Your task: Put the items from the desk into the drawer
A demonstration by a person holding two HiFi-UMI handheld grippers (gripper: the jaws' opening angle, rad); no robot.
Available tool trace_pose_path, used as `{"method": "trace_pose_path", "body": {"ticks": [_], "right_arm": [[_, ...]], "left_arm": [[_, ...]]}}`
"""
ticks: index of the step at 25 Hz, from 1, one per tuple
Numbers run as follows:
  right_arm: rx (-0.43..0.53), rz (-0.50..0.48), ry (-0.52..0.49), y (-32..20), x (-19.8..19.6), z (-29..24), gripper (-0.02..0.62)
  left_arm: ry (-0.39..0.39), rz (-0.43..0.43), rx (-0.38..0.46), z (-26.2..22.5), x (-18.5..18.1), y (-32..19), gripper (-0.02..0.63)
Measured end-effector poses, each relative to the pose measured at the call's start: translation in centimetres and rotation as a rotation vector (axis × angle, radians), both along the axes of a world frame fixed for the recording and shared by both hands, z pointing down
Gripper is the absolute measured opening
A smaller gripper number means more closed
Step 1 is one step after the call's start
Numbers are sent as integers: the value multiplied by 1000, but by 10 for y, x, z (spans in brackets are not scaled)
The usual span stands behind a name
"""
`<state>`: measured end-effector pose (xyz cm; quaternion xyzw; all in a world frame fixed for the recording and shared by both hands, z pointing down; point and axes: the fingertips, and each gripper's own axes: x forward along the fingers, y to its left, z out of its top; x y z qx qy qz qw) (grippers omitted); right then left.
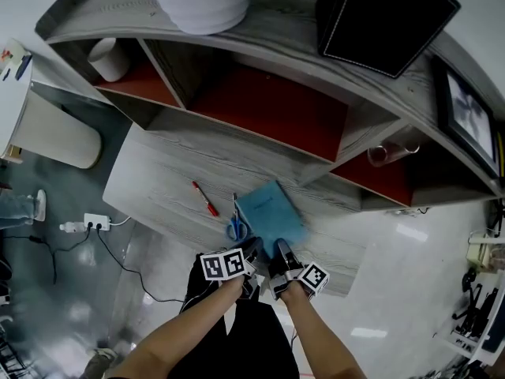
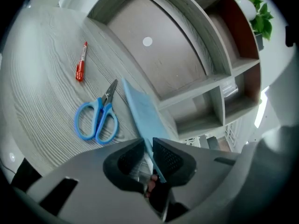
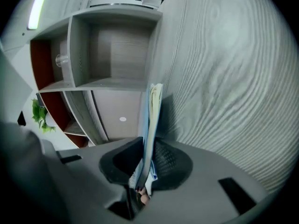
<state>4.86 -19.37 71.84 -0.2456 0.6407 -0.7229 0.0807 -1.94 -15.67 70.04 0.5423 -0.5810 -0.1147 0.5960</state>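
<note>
Left hand-held gripper (image 1: 252, 250), right hand-held gripper (image 1: 282, 253) both clamp blue notebook (image 1: 271, 210); long axis toward shelf (image 1: 278, 24).

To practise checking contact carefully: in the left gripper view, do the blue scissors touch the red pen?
No, the blue scissors lie apart from the red pen, with bare desk showing between them.

The pen (image 1: 205, 198) is lying on the desk (image 1: 158, 172), left of the scissors (image 1: 237, 226). The scissors are lying just beside the notebook (image 1: 271, 212), at its left. The left gripper (image 1: 254, 248) and the right gripper (image 1: 282, 250) are sitting side by side at its near edge. The shelf unit (image 1: 284, 30) is standing behind.
</note>
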Motion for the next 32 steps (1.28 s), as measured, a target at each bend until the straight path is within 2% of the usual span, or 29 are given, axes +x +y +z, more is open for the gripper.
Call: {"method": "trace_pose_path", "body": {"ticks": [4,12,19,23,27,32], "right_arm": [[35,16,12,3,3,-8,57],[84,29,29,17,23,-29,55],[134,82,36,51,43,-47,55],[109,195,22,77,61,-52,55],[113,312,22,112,86,-65,55],[136,388,43,176,108,-68,55]], "left_arm": [[-24,-42,9,-2,0,10,58],[-170,58,48,-25,11,36,55],[-411,183,158,-61,30,66,15],[-532,281,256,-83,56,85,14],[-554,341,322,-99,79,116,14],[-547,369,360,-102,89,171,14]]}}
